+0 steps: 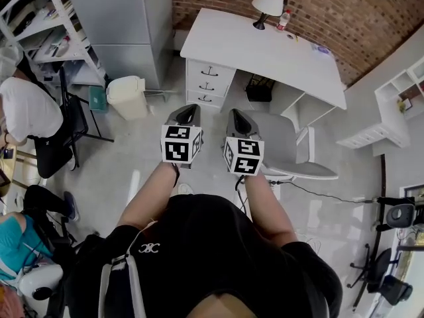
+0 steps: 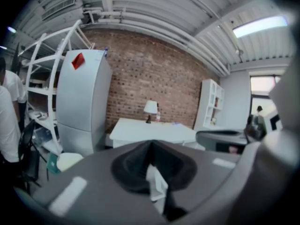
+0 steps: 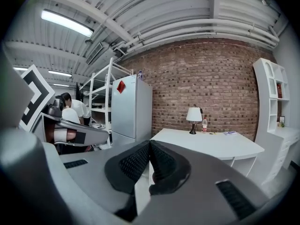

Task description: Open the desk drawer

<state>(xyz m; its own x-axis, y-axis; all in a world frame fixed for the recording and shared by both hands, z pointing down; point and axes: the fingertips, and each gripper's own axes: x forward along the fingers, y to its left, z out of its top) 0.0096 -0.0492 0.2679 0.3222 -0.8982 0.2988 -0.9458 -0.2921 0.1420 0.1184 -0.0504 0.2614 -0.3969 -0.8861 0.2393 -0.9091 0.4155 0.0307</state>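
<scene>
A white desk [image 1: 265,48] stands against the brick wall ahead. Its drawer unit [image 1: 207,83] on the left has three closed drawers with dark handles. My left gripper [image 1: 188,113] and right gripper [image 1: 238,118] are held side by side in the air over the floor, well short of the drawers. Both point toward the desk. In the left gripper view the desk [image 2: 154,130] lies beyond the left gripper [image 2: 151,145], whose pads meet with nothing between them. The right gripper view shows the desk [image 3: 211,144] past the right gripper [image 3: 150,144], also shut and empty.
A grey office chair [image 1: 291,156] sits at the desk's knee space, right of the drawers. A white bin [image 1: 126,97] and a grey fridge [image 1: 126,18] stand to the left. A lamp [image 1: 268,4] and a bottle [image 1: 283,20] are on the desktop. People sit at far left [image 1: 26,108].
</scene>
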